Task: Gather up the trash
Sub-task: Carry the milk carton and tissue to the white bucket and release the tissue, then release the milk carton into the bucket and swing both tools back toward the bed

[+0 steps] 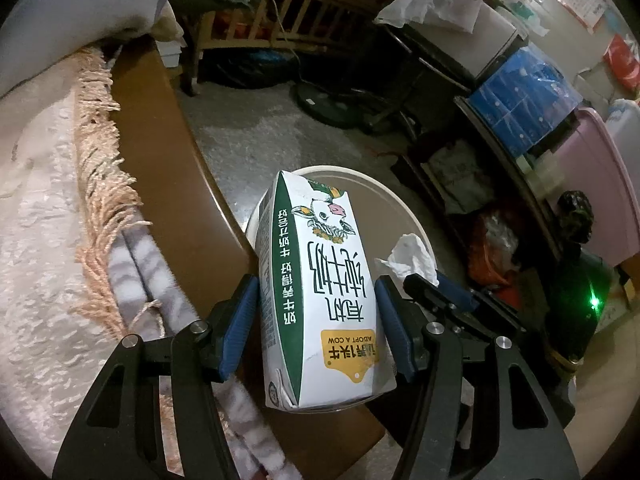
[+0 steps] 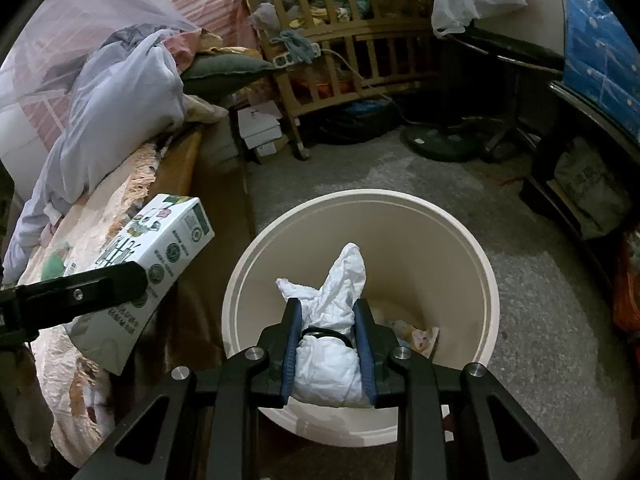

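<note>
Holding both loads over the bin for the drop. My left gripper [image 1: 316, 312] is clamped across the milk carton [image 1: 316, 280], pads on its two side faces, its far end just over the near rim; the bed [image 1: 40, 240] is to its left. My right gripper [image 2: 327, 344] is pinched narrow on a crumpled white tissue [image 2: 336, 320], hanging directly over the mouth so it falls straight in. The cream trash bin [image 2: 486, 280] stands on the floor [image 2: 540, 340]. Inside: probably a scrap of printed wrapper [image 2: 420, 336] at the bottom, too dim to be sure.
</note>
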Demonstrator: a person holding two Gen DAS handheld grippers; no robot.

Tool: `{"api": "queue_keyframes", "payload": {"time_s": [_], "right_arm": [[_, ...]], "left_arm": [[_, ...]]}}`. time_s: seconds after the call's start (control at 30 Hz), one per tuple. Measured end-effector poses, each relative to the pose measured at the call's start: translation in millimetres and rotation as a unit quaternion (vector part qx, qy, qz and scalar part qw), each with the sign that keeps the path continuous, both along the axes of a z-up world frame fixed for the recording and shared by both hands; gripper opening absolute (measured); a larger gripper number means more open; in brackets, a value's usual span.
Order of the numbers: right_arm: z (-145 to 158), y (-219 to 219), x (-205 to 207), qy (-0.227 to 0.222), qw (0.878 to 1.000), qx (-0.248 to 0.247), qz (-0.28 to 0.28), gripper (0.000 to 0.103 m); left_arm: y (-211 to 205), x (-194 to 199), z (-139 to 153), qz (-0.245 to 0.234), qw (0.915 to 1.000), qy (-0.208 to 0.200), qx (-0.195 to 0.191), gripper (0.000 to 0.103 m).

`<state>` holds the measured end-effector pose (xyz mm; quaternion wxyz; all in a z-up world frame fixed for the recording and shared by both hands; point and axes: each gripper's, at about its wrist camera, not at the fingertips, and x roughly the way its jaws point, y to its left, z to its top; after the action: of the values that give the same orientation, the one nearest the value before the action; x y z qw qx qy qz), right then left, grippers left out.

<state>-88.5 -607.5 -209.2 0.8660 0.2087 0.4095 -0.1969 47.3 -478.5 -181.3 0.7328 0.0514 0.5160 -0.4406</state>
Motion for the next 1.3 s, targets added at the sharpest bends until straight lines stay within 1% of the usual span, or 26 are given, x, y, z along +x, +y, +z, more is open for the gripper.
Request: {"api": "queue_keyframes", "payload": {"time_s": [0.23, 0.37, 0.43, 0.47, 0.5, 0.57, 0.67, 0.73, 0.93, 1.23, 1.3], "right_arm": [[-1.0, -4.4, 1.6, 0.000, 1.000, 0.001, -0.017, 0.025], [-1.2, -8.0, 1.6, 0.004, 1.000, -0.004, -0.028, 0.025], [-1.0, -10.2, 1.9, 0.008, 0.999, -0.010, -0.040, 0.035], [-0.2, -12.0, 1.3, 0.008, 0.999, -0.011, -0.046, 0.046], [0.2, -13.6, 0.6, 0.005, 0.999, -0.011, -0.051, 0.053], [1.0, -16.0, -1.2, 0.000, 0.998, -0.007, -0.057, 0.057], [-1.2, -17.0, -0.2, 0.006, 0.998, -0.005, -0.056, 0.057], [-3.3, -16.2, 1.6, 0.011, 0.999, -0.002, -0.051, 0.057], [-5.1, -6.5, 4.4, 0.009, 0.999, -0.004, -0.034, 0.057], [-1.2, 17.1, 14.7, 0.000, 1.000, -0.020, -0.008, 0.057], [1.8, 24.5, 17.5, -0.004, 1.000, -0.021, -0.002, 0.065]], "left_arm": [[-8.6, 0.3, -3.3, -0.004, 1.0000, 0.007, -0.005, 0.058], [-10.9, 2.1, -3.4, -0.002, 0.9998, 0.015, -0.015, 0.059], [-9.7, 3.7, -3.0, -0.001, 0.9995, 0.022, -0.022, 0.059], [-9.4, 4.6, -2.6, -0.002, 0.9994, 0.026, -0.024, 0.059], [-9.1, 5.1, -2.5, -0.003, 0.9993, 0.029, -0.025, 0.060], [-7.5, 6.7, -1.8, -0.004, 0.9992, 0.032, -0.022, 0.061], [-2.6, 7.1, 0.8, -0.001, 0.9994, 0.029, -0.020, 0.061], [2.4, 6.8, 3.0, 0.004, 0.9996, 0.023, -0.016, 0.061], [25.8, 8.7, 9.0, 0.033, 0.9993, -0.014, 0.006, 0.061], [77.1, 20.1, 16.2, 0.073, 0.9946, -0.065, 0.034, 0.061], [89.9, 24.0, 18.0, 0.084, 0.9930, -0.073, 0.038, 0.061]]}}
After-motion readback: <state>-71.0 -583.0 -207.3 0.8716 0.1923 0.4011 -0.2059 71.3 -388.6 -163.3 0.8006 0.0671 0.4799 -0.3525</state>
